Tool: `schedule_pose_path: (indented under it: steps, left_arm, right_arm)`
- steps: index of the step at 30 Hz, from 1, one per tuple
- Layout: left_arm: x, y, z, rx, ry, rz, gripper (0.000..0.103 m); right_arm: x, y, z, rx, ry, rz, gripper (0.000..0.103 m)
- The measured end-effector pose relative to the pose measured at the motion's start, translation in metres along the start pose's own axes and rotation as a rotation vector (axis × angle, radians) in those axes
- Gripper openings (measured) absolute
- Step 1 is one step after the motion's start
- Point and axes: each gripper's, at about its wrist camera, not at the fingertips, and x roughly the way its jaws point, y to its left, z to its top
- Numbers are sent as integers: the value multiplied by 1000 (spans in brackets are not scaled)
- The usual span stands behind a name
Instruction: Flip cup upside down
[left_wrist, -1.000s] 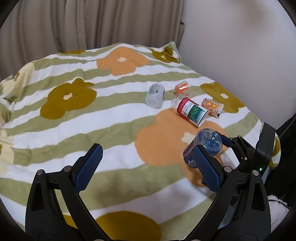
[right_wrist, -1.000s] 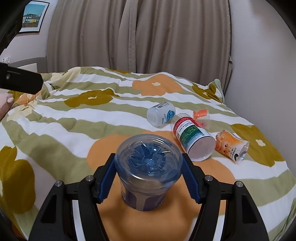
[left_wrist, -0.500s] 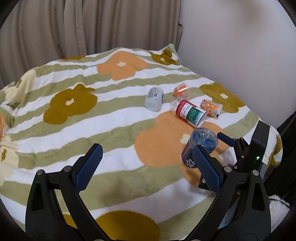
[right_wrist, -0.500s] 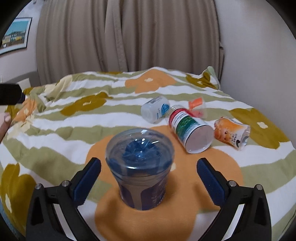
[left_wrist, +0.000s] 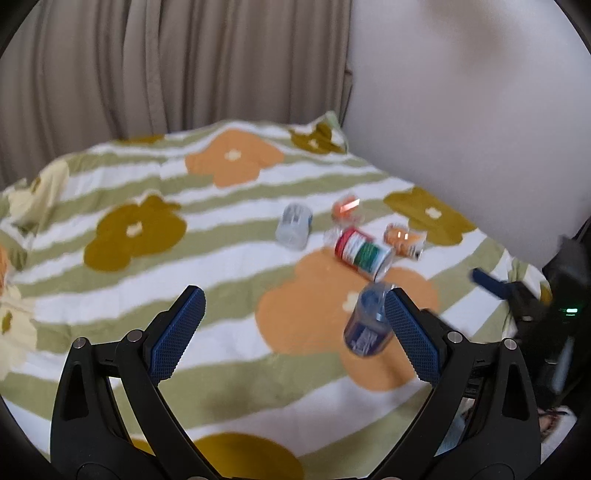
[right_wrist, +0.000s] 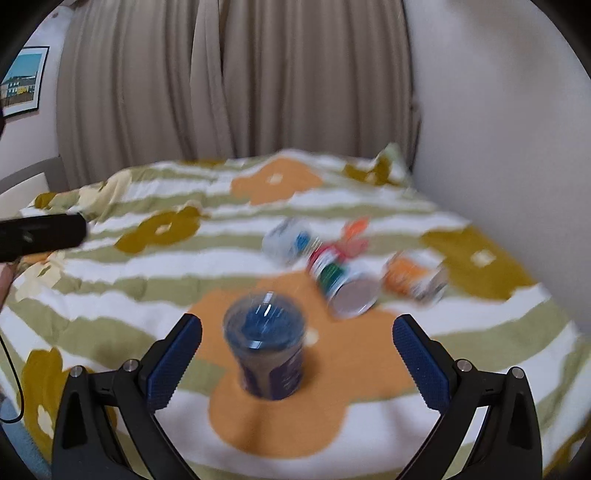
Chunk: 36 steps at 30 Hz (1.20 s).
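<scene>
The cup (right_wrist: 266, 345) stands on the bed (right_wrist: 110, 295), on an orange flower of the striped blanket, between and just ahead of the spread blue fingers of the right hand-held gripper (right_wrist: 297, 360), nearer its left finger and touching neither. That gripper is open and holds nothing. The cup's long axis is vertical, with its closed blue base on top and its mouth down on the blanket. It is clear plastic with a dark blue printed band; motion blur hides the print. The left hand-held gripper (left_wrist: 293, 334) is also open and empty; from its view the cup (left_wrist: 367, 325) sits just behind its right finger.
</scene>
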Motion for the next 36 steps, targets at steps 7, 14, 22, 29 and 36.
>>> schedule_pose_path:
  steps: [7,14,22,29,36]
  left_arm:
    - [-24,-19,41,51,-132,-14,97]
    - [-50,-22,33,38,-211,10,97]
    - [-75,-32,25,91,-309,40,102]
    - [-78,-34,25,85,-313,24,102]
    - [-77,-39,24,97,-316,13,102]
  right_arm:
    - [-77,-22,48,103,-106,-162,103]
    - [-121,-25,56,125,-188,-294,103]
    - [-124,-26,49,142,-196,-321,103]
    - [-129,-31,49,154,-201,-337,103]
    - [-129,-32,48,158,-202,-336,103]
